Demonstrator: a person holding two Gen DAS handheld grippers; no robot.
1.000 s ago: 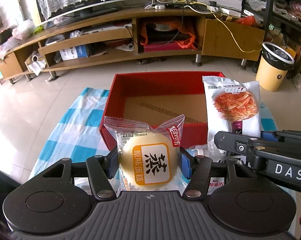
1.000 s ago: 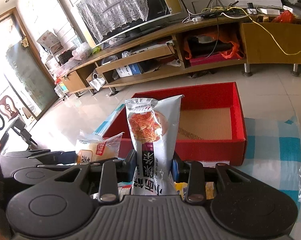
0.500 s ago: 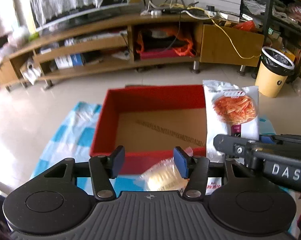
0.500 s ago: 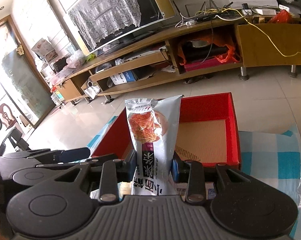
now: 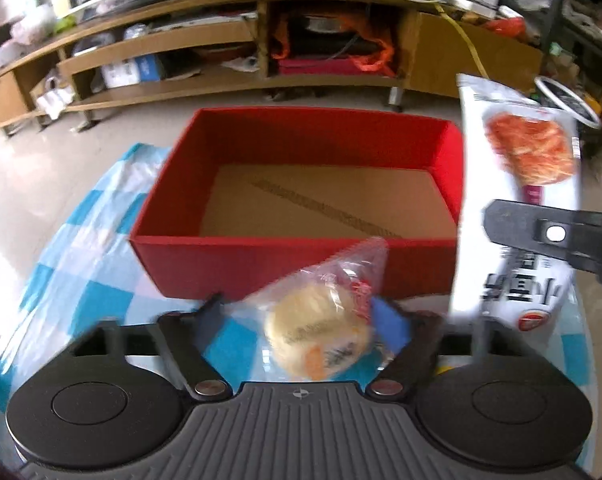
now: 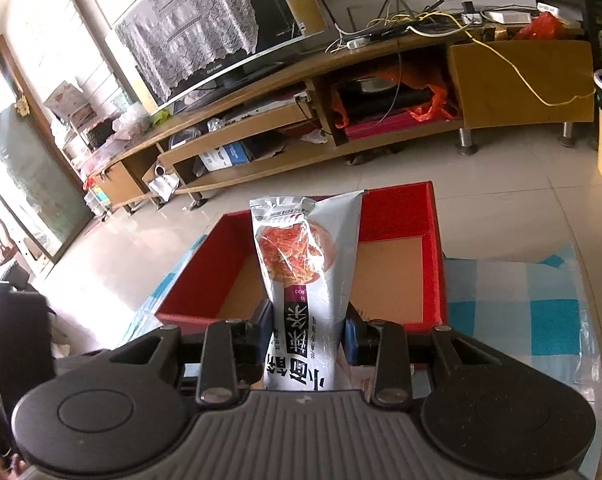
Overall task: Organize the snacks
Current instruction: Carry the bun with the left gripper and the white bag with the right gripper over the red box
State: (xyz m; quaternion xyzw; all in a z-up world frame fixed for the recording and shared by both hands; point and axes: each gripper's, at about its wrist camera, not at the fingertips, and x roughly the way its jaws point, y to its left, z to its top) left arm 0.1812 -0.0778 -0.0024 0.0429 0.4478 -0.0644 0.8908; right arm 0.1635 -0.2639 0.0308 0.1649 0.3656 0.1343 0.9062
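Left gripper: jaws had just been opening, cake packet loose between them, before the red box. Right gripper: clamped on snack pouch, upright between its fingers.

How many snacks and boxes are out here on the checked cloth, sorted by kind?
Round cake in clear wrapper: 1
White packet with orange shreds pictured: 1
Red box: 1
Total: 3
More packets may lie behind the grippers; too hidden to count.
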